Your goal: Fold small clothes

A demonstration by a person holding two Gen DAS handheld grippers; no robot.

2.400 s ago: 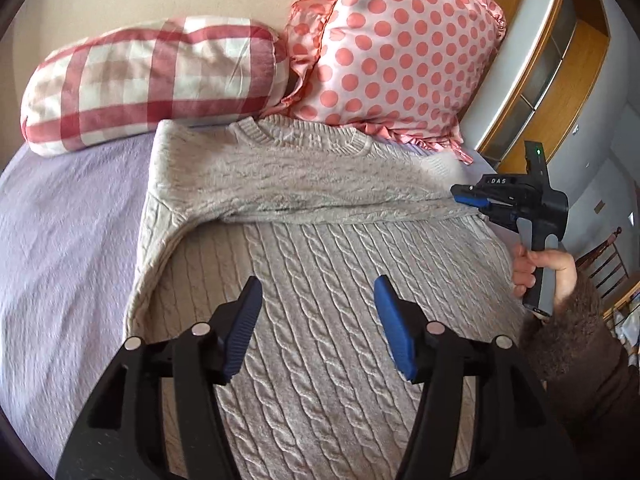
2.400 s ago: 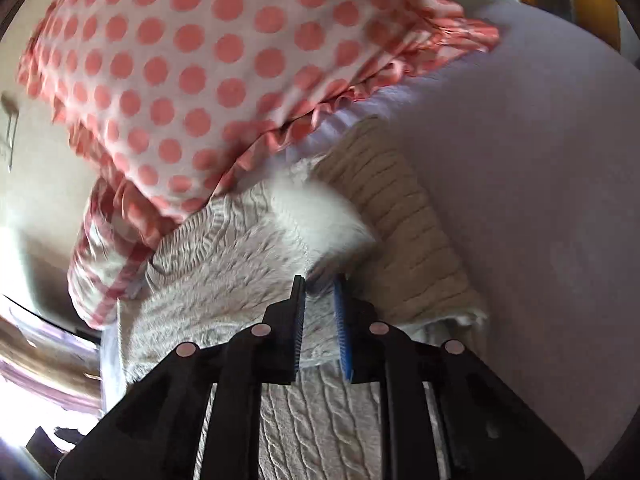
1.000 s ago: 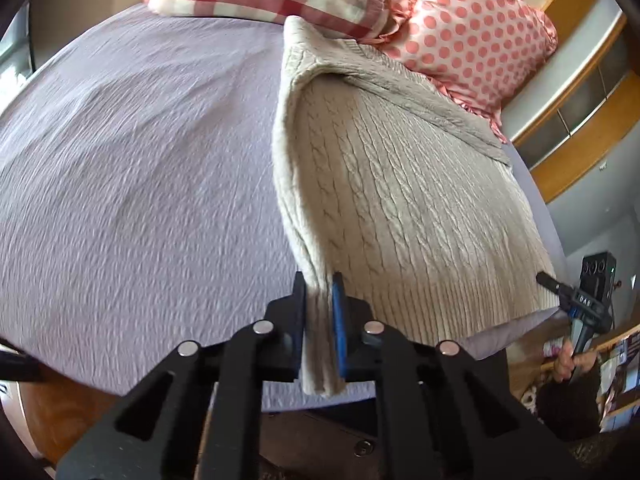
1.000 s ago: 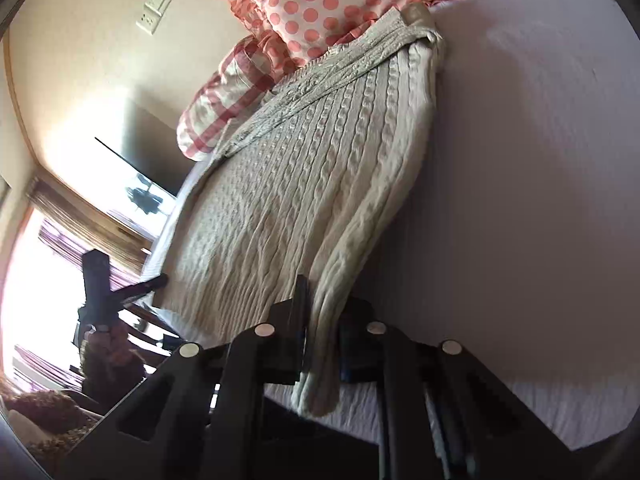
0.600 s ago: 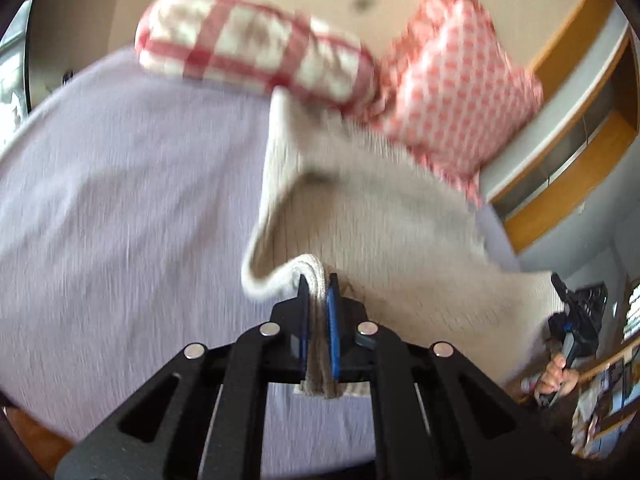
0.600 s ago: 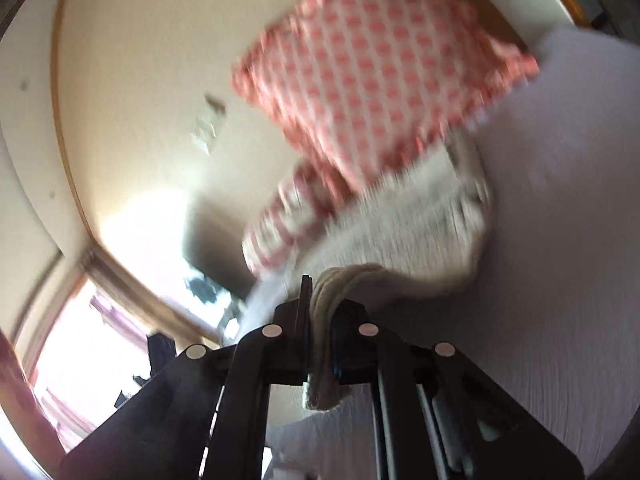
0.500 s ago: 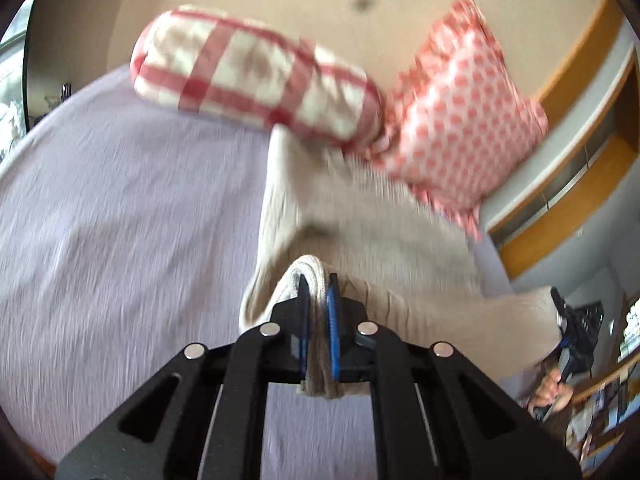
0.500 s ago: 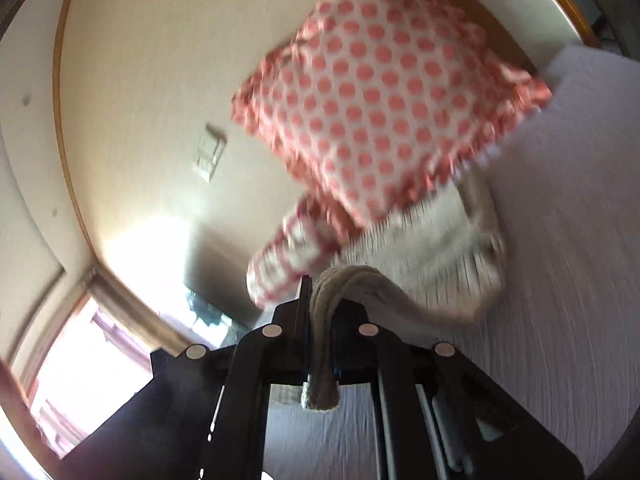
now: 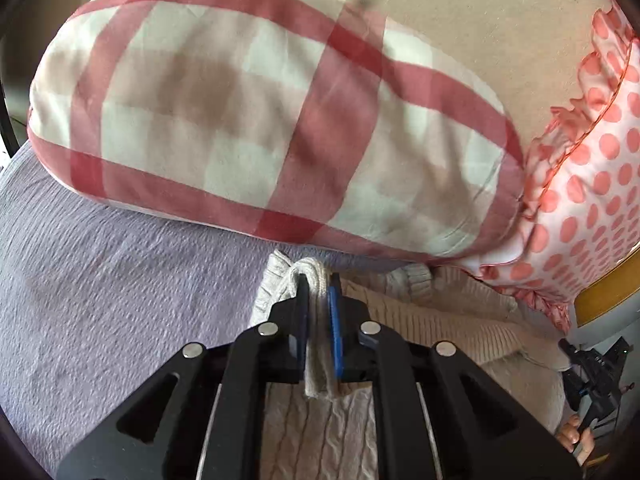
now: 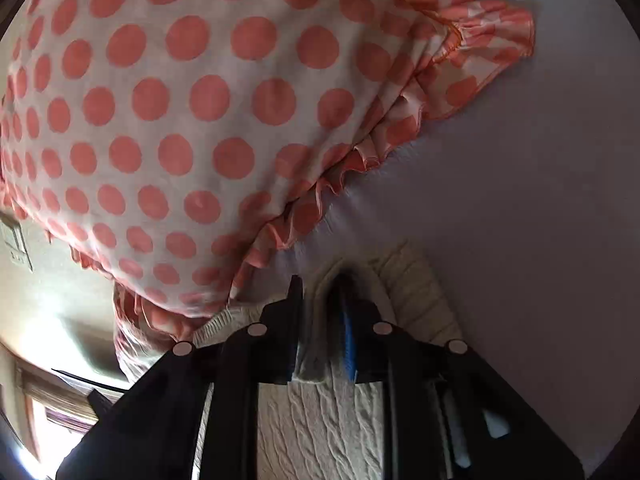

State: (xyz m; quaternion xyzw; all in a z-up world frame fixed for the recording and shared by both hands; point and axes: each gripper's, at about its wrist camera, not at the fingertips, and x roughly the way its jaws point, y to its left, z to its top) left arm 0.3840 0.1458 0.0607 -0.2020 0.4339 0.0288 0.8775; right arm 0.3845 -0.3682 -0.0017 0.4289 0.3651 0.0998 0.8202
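Observation:
A beige cable-knit sweater lies on the lilac bedspread, its lower part folded up toward the collar end. My left gripper is shut on the sweater's hem corner, low over the bed just before the checked pillow. My right gripper is shut on the other hem corner of the sweater, right beneath the polka-dot pillow. The right gripper also shows in the left wrist view at the far right, held by a hand.
A red-and-white checked pillow and a pink polka-dot pillow with a frill lean against the beige wall at the head of the bed. A wooden ledge stands at the right. Bare bedspread lies to the right.
Both grippers have carried the sweater's hem from the foot of the bed up toward the pillows, doubling the sweater over itself. Both stay shut on the hem.

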